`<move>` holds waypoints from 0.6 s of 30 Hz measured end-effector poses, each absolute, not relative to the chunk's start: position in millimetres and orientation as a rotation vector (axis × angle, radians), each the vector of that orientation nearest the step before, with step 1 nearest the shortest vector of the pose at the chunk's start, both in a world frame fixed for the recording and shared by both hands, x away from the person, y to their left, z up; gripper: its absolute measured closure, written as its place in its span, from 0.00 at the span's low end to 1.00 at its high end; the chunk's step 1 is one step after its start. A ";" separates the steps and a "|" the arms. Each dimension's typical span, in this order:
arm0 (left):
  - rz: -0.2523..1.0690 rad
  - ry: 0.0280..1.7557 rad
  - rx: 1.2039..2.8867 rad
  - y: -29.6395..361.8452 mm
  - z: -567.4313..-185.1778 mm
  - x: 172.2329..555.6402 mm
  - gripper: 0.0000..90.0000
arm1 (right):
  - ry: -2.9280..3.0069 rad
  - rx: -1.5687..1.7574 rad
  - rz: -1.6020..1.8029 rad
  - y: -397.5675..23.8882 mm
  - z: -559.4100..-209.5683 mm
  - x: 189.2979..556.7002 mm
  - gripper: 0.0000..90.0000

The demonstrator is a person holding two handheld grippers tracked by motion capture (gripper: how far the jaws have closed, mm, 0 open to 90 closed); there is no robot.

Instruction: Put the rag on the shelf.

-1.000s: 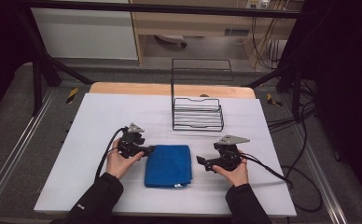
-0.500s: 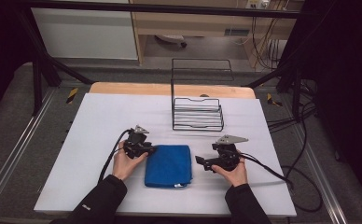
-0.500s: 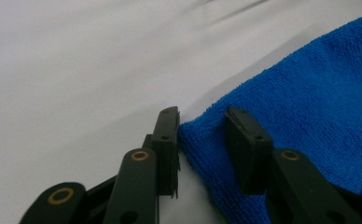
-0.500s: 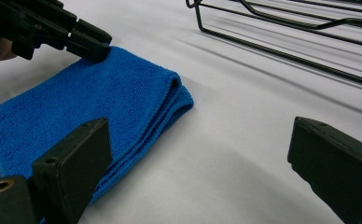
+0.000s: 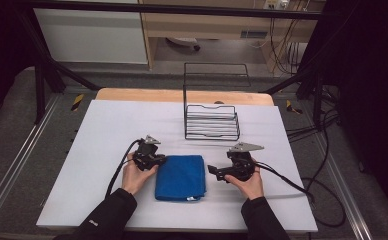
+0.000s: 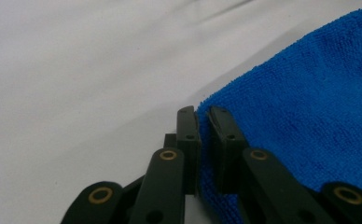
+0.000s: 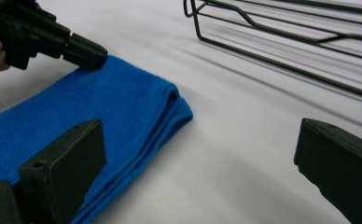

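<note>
Cloth: I see a blue towel (image 5: 181,177), folded into a thick rectangle, nap fuzzy, a small white tag at its near edge. It lies flat on the bench (image 5: 107,130), between my two hands, toward the near side.

Left gripper (image 5: 158,161): my jaws have just been closing and now pinch the towel's far left corner; in the left gripper view a thin fold of blue pile (image 6: 309,116) sits squeezed between the two black pads (image 6: 188,140). The gripper lies low and points right across the bench.

Right gripper (image 5: 213,171): my jaws stand wide, nothing between them. They point left at the towel's right edge, just beside it and not touching. In the right gripper view the layered folded edge (image 7: 137,126) lies ahead of them.

Hands: both come in from the near edge in dark sleeves, each wrapped round its gripper body, cable trailing.

Bench: white sheet over a wooden top. A black wire rack (image 5: 212,120) stands beyond the towel, well apart.

Room: dim, dark frame rails, cables at right.
</note>
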State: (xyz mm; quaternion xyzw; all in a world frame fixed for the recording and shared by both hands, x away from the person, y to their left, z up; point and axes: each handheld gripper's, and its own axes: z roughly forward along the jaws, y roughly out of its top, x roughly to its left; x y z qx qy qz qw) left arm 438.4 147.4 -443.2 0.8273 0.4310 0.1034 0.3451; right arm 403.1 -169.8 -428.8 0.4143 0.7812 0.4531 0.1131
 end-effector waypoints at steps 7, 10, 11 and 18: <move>0.306 1.094 2.158 145.9 -444.5 435.9 0.93 | 2.316 1.220 1.284 -145.0 -430.2 416.2 0.05; 0.303 1.087 2.157 146.3 -444.9 436.1 0.93 | 2.324 1.222 1.269 -135.4 -433.6 423.5 0.11; 0.300 1.088 2.155 146.7 -445.0 436.5 0.93 | 2.324 1.244 1.273 -132.8 -434.4 426.2 0.14; 0.300 1.079 2.156 147.4 -445.5 436.4 0.93 | 2.354 1.280 1.218 -113.8 -447.3 440.3 0.36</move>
